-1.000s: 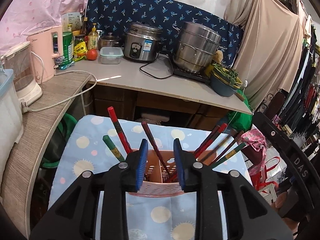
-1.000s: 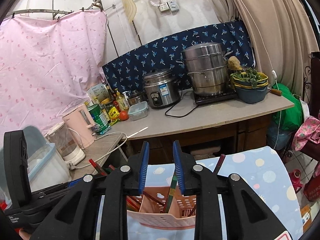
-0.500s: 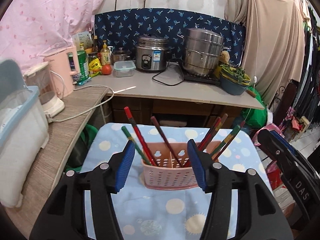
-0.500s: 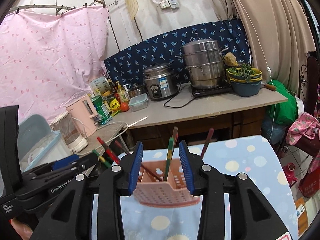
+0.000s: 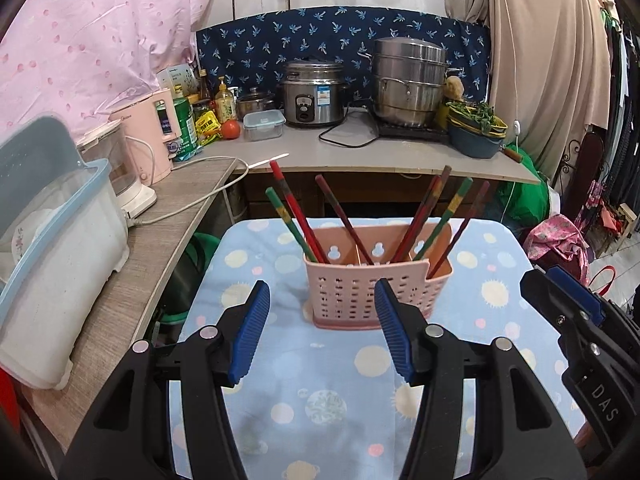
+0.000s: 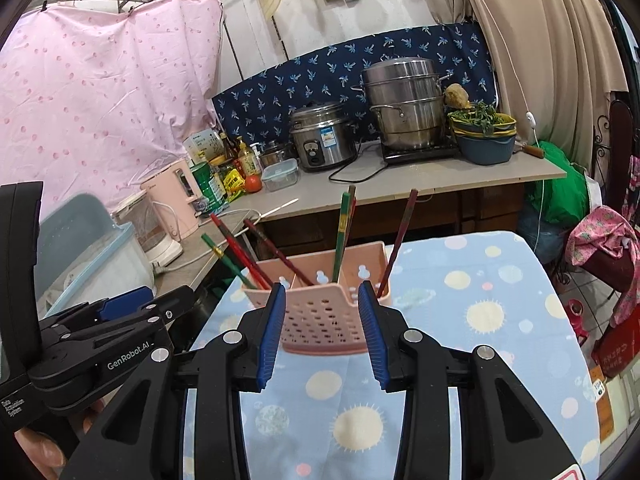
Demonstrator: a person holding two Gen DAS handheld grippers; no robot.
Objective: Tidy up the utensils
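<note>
Chopsticks upright in pink perforated holder.

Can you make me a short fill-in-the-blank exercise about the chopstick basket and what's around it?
1. The pink perforated plastic basket holds seven ____.
2. The basket stands on a light blue cloth printed with suns and ____.
3. Both the left hand-held gripper and the right hand-held gripper hold ____.
4. The round red tomato sits left of a clear lidded ____.

Missing words: chopsticks; planets; nothing; container
</note>
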